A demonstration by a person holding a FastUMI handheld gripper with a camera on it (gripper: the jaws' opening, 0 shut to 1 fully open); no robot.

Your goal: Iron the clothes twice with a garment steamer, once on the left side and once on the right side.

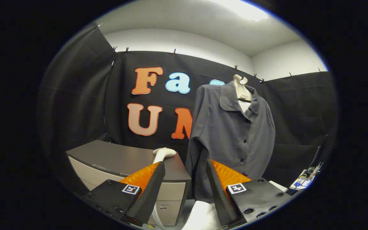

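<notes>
Gripper fingers apart, empty; one steamer head on one cabinet; one grey shirt beyond.

A low camera riding the gripper looks up along its parted fingers, shirt near at one o'clock, cabinet at ten.

You get bright glare from the ceiling light; sharp focus throughout, heavy fisheye bending at edges.
</notes>
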